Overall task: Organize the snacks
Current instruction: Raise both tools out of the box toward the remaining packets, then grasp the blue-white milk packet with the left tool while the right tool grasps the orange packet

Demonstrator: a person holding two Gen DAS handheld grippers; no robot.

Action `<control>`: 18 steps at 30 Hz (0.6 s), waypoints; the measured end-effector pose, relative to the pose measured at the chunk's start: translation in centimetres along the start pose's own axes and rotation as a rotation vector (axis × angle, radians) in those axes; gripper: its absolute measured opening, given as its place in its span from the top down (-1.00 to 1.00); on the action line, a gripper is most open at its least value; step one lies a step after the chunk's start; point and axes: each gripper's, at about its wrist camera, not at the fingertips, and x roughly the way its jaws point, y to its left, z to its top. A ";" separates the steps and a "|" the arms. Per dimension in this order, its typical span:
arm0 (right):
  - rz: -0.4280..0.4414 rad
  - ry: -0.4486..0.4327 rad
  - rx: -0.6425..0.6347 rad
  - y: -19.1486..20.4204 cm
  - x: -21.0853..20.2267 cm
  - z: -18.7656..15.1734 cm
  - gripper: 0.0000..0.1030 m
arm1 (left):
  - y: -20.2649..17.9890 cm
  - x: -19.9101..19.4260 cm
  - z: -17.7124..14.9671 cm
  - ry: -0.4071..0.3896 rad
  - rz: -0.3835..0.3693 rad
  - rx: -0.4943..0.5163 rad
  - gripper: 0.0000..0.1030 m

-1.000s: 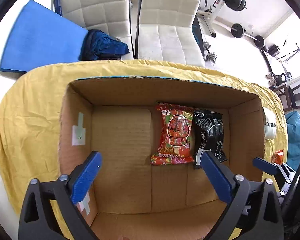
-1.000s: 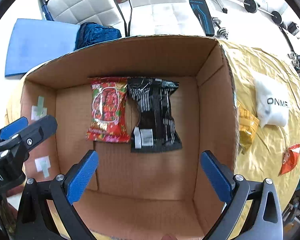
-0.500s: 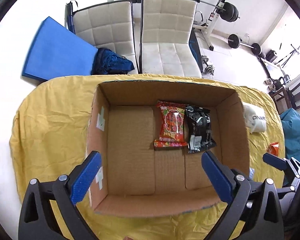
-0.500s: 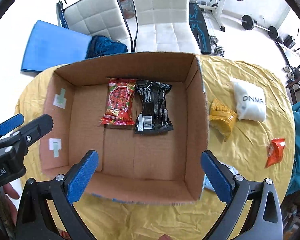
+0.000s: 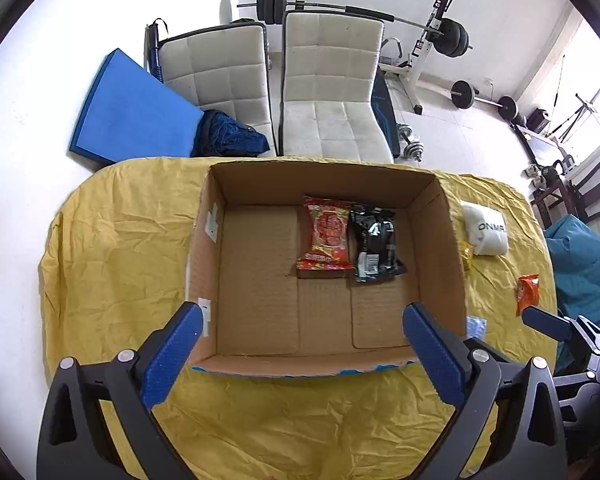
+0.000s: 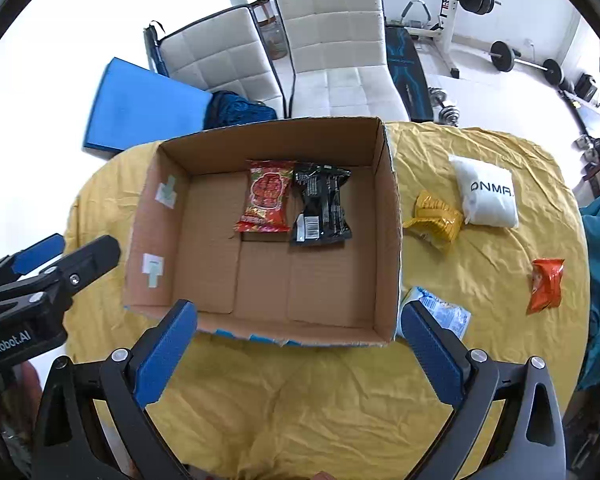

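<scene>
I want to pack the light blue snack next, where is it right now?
In the right wrist view the light blue packet lies on the yellow cloth against the box's near right corner, by the right gripper.

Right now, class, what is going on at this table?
A person is sorting snacks into a cardboard box with two handheld grippers. The red packet and black packet already lie side by side in the box. Out on the yellow cloth wait a yellow packet, a white bag, an orange packet and a blue packet. The left gripper and right gripper hover with jaws open, holding nothing.
</scene>
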 end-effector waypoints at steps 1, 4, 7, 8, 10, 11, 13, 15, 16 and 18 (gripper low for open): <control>0.005 -0.005 0.002 -0.2 -0.3 -0.1 -1.00 | -0.6 -0.2 0.0 0.003 -0.007 0.002 -0.99; 0.011 -0.026 0.009 -1.7 -1.5 -0.3 -1.00 | -2.3 -0.9 0.0 -0.019 0.008 0.012 -0.99; 0.023 -0.024 0.039 -4.6 -2.5 -0.5 -1.00 | -4.6 -1.5 0.1 -0.036 0.019 0.023 -0.99; 0.018 -0.026 0.055 -6.1 -2.9 -0.5 -1.00 | -5.6 -1.6 0.2 -0.041 0.011 0.026 -0.99; -0.006 -0.024 0.087 -9.5 -3.7 -0.7 -1.00 | -7.8 -1.4 0.5 -0.033 -0.017 0.035 -0.99; -0.016 -0.025 0.109 -11.2 -4.0 -0.7 -1.00 | -9.2 -1.1 0.8 -0.023 -0.037 0.041 -0.99; -0.062 -0.016 0.150 -15.5 -4.4 -0.7 -1.00 | -12.3 -0.1 1.4 0.003 -0.078 0.064 -0.99; -0.098 -0.012 0.193 -19.3 -4.7 -0.6 -1.00 | -15.4 1.1 2.0 0.022 -0.095 0.098 -0.99; -0.138 0.003 0.206 -21.8 -4.6 -0.6 -1.00 | -17.1 1.9 2.2 0.038 -0.108 0.118 -0.99; -0.175 0.036 0.242 -25.6 -3.8 -0.7 -1.00 | -20.2 3.6 2.3 0.080 -0.125 0.145 -0.99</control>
